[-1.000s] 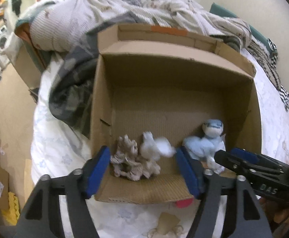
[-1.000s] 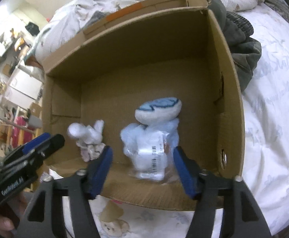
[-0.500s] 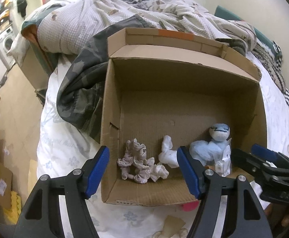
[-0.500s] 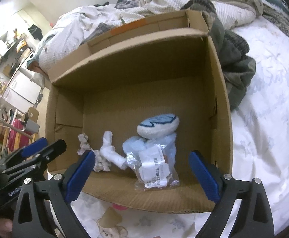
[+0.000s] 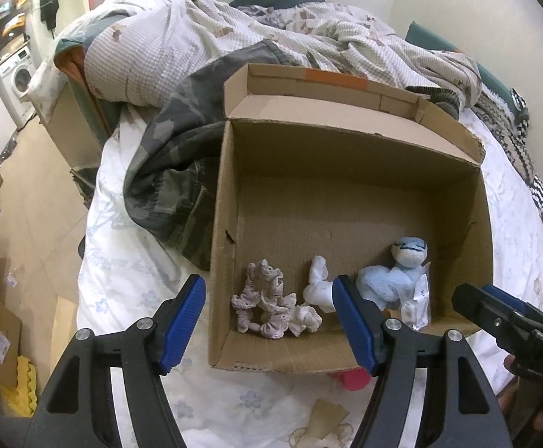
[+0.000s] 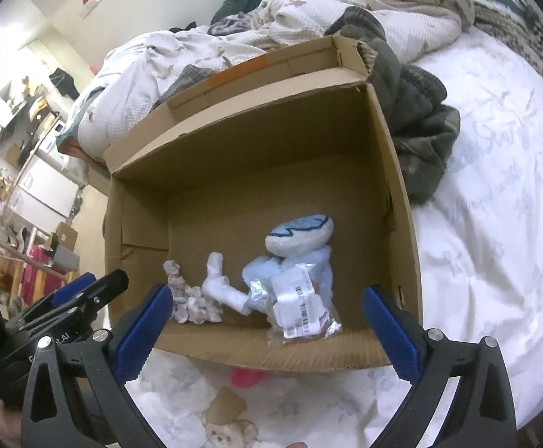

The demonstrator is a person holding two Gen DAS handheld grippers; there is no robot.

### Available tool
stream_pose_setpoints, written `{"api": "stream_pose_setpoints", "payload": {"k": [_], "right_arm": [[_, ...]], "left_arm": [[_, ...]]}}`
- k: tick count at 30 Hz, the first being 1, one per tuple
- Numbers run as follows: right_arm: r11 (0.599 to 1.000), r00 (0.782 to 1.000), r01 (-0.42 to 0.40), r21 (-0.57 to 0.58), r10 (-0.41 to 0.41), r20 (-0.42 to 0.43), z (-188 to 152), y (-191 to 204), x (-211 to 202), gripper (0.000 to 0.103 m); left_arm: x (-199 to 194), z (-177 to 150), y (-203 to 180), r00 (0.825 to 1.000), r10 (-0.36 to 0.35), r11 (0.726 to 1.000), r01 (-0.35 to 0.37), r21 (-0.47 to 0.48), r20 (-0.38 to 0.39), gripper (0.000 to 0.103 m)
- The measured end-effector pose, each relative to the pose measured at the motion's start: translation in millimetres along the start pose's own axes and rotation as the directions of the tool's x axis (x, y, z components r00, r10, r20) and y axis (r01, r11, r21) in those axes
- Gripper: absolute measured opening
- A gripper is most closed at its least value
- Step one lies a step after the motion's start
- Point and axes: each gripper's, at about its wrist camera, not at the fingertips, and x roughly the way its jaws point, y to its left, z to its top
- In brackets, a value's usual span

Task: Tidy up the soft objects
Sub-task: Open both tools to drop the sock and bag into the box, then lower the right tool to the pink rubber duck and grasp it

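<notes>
Plush toy [image 6: 293,261] in box [image 6: 394,201]

One cardboard box [image 5: 349,171] holds three soft items: scrunchie cluster [image 5: 267,304], white sock [image 5: 318,287], blue plush [image 5: 394,274].

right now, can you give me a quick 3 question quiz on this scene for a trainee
1. True or false: the left tool is shut on the scrunchies.
2. The blue plush in the box lies: A) against the far wall, B) near the front wall, C) outside on the bed.
3. Fill in: a clear ____ with a barcode label lies against the plush.

Key: 1 false, it is open and holds nothing. 2 B. 3 bag.
</notes>
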Motion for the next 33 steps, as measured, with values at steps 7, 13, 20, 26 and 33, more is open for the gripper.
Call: {"api": "stream_pose_setpoints", "payload": {"k": [7,13,20,26,33], "right_arm": [[1.0,1.0,0.0,-0.003,0.0,-0.013,-7,1,-6,0.103],[1.0,1.0,0.001,-0.019,-0.001,-0.013,-16,3,-14,0.103],[0.999,1.0,0.001,-0.035,-0.002,-0.022,-33,5,-20,0.103],[1.0,0.998,-0.002,-0.027,0.001,-0.058,-51,0,-20,0.103],[0.998,0.995,-0.03,0.059,0.036,-0.095,-56,-10,-16,0.103]], "left_arm": [[-15,-8,5,1.0,0.017,1.0,-0.017,0.01,0.023,0.068],[-24,-22,7,1.0,0.025,1.0,-0.025,0.017,0.014,0.068],[-31,-41,11,1.0,0.028,1.0,-0.028,0.009,-0.005,0.068],[-29,-56,17,0.999,0.008,1.0,-0.009,-0.006,-0.034,0.068],[-13,-72,6,0.991,-0.023,0.999,0.026,0.025,-0.128,0.068]]}}
